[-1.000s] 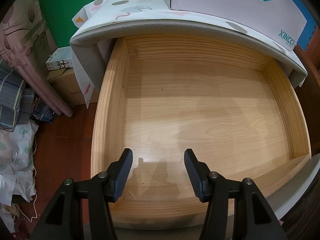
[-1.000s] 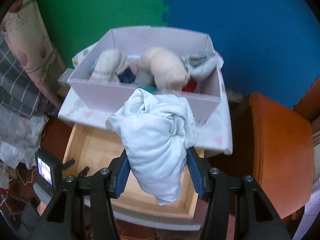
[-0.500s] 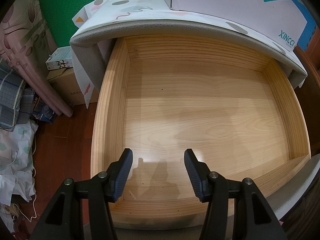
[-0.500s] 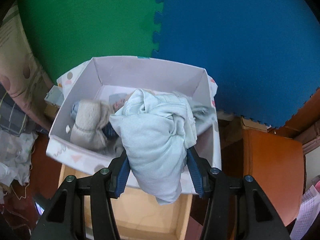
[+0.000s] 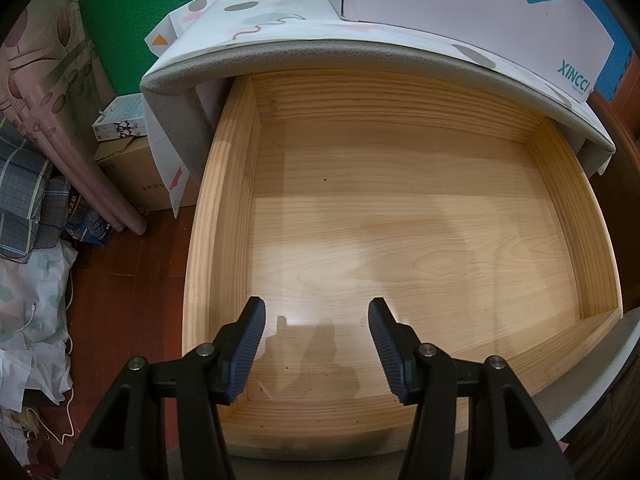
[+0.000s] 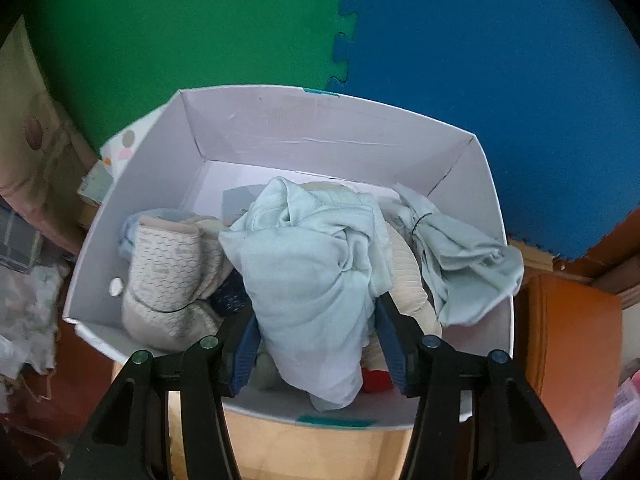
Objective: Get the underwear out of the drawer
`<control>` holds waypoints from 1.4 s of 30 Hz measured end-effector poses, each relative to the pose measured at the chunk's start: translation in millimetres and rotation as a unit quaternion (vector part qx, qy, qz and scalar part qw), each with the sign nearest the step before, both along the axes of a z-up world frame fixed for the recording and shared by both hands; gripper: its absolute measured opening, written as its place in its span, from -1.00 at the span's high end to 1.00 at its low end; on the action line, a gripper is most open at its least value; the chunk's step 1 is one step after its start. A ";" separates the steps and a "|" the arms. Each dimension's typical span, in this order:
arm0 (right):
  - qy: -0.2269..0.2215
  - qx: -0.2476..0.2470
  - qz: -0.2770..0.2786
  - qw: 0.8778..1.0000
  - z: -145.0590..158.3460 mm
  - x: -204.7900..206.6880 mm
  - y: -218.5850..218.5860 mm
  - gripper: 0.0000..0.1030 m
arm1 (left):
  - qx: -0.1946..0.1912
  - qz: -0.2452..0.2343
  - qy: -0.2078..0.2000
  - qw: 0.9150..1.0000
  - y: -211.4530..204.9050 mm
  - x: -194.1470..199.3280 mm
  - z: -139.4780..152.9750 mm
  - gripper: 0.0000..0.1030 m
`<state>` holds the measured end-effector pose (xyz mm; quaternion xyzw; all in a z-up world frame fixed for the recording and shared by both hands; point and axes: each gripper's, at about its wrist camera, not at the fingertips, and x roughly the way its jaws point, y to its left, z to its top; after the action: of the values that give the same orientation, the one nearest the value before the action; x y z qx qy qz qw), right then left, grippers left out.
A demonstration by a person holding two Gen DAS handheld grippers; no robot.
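Between the right gripper's [image 6: 316, 344] jaws, a pale blue underwear bundle [image 6: 308, 280] is clamped over the white box [image 6: 320, 132], among other rolled garments [image 6: 168, 276]. Over the bare wooden drawer [image 5: 216, 220] the left gripper [image 5: 316, 344] is half open, holding nothing.

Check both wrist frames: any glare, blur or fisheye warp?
Left wrist: sharp, bright glare patch on the drawer floor, gripper shadows beneath it, edges bowed by fisheye. Right wrist: softer, slight blur, worst at the white box near rim; black corner vignette in both.
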<state>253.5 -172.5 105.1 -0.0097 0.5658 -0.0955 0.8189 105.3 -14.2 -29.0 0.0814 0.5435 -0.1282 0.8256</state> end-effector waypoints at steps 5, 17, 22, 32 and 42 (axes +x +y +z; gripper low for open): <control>0.011 -0.022 0.002 1.000 -11.9 3.0 5.9 -0.08 | -0.001 0.001 -0.001 1.000 0.3 -0.2 -0.1 -0.06; -0.007 -0.013 -0.003 1.000 11.2 -7.5 6.8 -0.57 | -0.003 0.002 -0.002 1.000 2.1 -1.5 1.3 -0.06; -0.041 -0.006 -0.004 0.999 41.8 -29.1 1.1 -0.78 | -0.003 0.003 -0.002 1.000 2.5 -0.7 1.4 -0.06; -0.109 -0.007 -0.009 0.994 66.5 -131.1 -6.4 -0.99 | 0.009 0.003 -0.027 1.000 -0.8 -5.9 8.4 -0.06; -0.086 0.051 -0.030 0.995 -25.6 -236.7 4.2 -0.99 | -0.016 0.022 -0.051 0.998 2.2 -32.8 22.9 -0.07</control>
<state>16.8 -168.3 79.5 0.0573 0.4971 -0.0922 0.8609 72.5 -12.0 -6.1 0.0629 0.5001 -0.1143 0.8561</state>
